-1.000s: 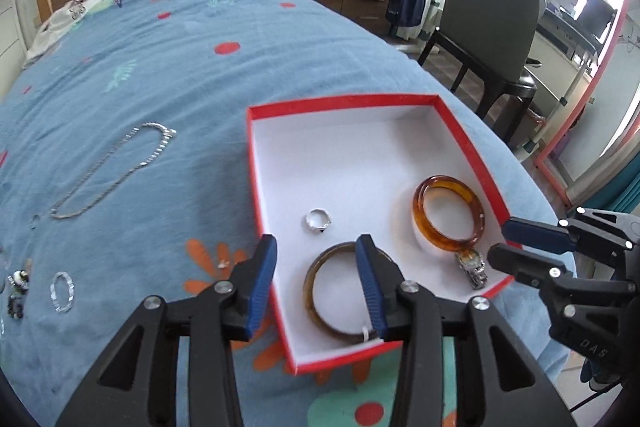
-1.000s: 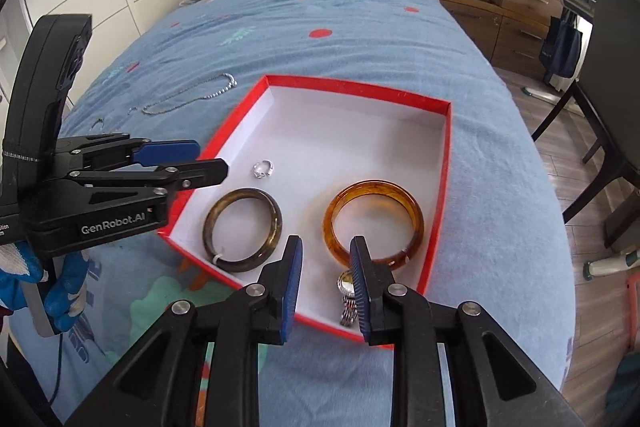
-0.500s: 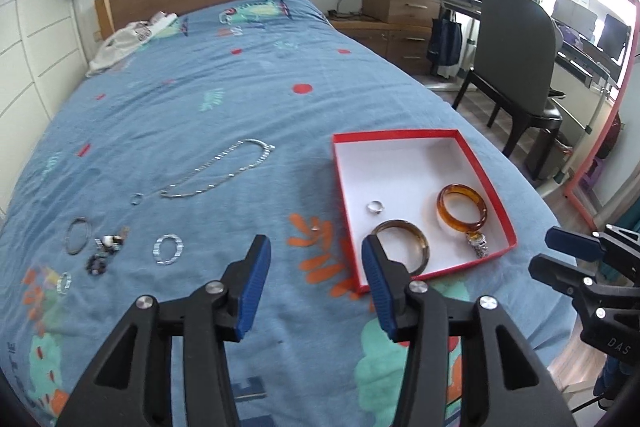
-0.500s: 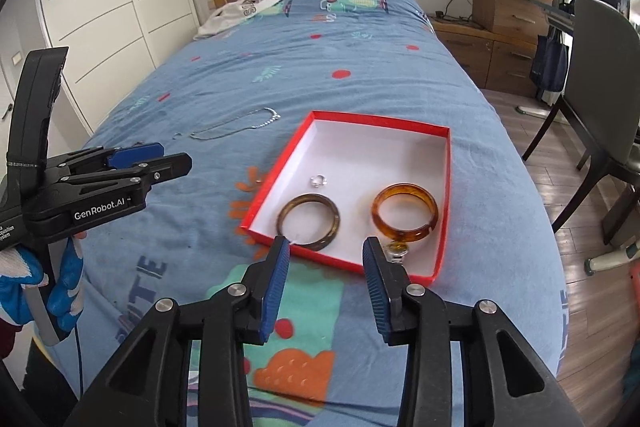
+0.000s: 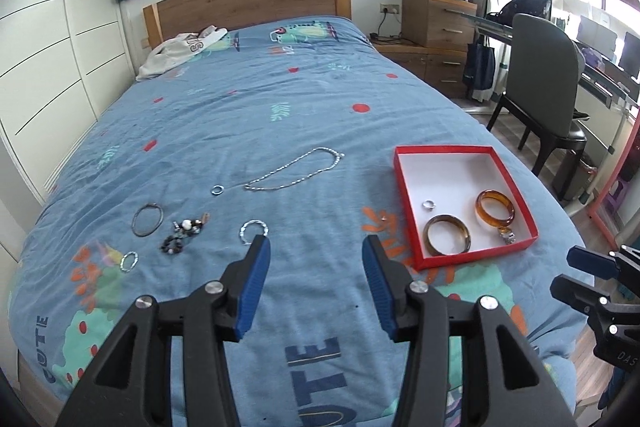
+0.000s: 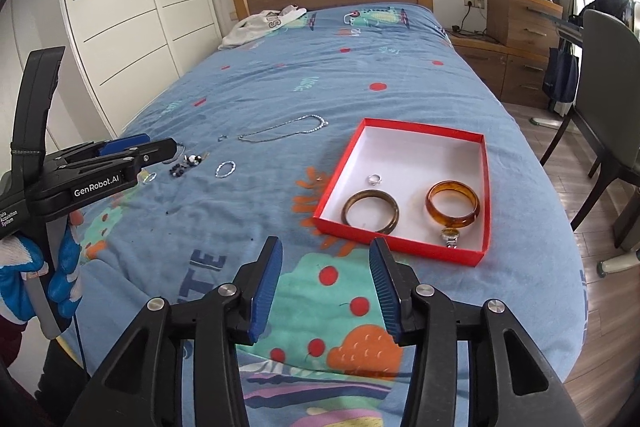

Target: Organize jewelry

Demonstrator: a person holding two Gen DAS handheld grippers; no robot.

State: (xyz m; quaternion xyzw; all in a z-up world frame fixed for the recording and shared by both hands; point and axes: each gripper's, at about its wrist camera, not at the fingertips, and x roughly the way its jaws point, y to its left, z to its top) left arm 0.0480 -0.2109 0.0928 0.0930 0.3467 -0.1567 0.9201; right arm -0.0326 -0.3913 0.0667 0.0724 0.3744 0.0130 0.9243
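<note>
Four pieces already lie in the red box (image 5: pixel 516 183) near the bed's right edge: a dark brown bangle (image 5: pixel 447 234), an amber bangle (image 5: pixel 495 208), a small silver ring (image 5: pixel 428 204) and a watch-like piece (image 5: pixel 507 235) against the near wall, spaced apart, presumably so each stays separate. Awaiting collection on the blue bedspread (image 5: pixel 280 95), well left of the box, are a silver chain necklace (image 5: pixel 296 171), a thin dark hoop (image 5: pixel 147 219), a beaded dark cluster (image 5: pixel 182 235) and several small silver rings (image 5: pixel 253 229). Left gripper (image 5: pixel 316 269) hangs above the bedspread with its jaws apart and empty, aimed between box and loose pieces. Right gripper (image 6: pixel 325 273) is also empty, its jaws opening, nothing between them. Judged roughly half done; the loose group probably comes next.
</note>
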